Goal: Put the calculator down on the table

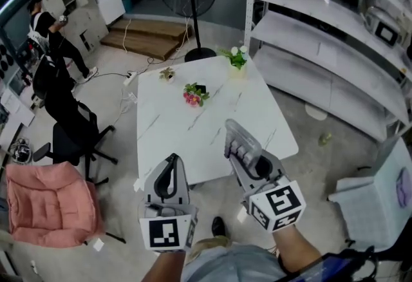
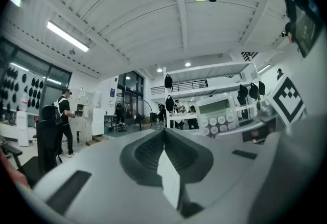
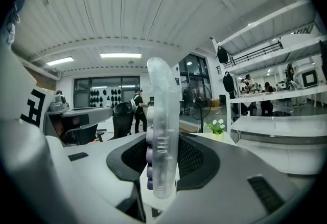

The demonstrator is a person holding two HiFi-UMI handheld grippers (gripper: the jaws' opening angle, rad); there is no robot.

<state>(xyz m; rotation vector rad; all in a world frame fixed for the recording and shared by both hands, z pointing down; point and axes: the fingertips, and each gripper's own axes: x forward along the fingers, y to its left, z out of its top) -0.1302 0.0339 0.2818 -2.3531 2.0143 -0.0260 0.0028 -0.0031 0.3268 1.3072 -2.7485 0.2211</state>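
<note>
Here, the calculator stood edge-on between the jaws of the right gripper, which were clenched on its lower end. The pads bore on the keyed face and the back, and the pale, translucent casing rose upright beyond them. In the head view it was held in the air, seen against the near edge of the table and not yet resting on it. The left gripper hung beside it, jaws pressed together on nothing. The calculator appeared to be a light, rigid plastic slab, unlikely to bend. Its smooth casing could nonetheless slip or pivot in a hold taken at one end. A grip across face and back near the base looked adequate, and laying the back flat on the top before release would probably serve best. A flower sprig and a small plant lay farther up the table, well apart.
</note>
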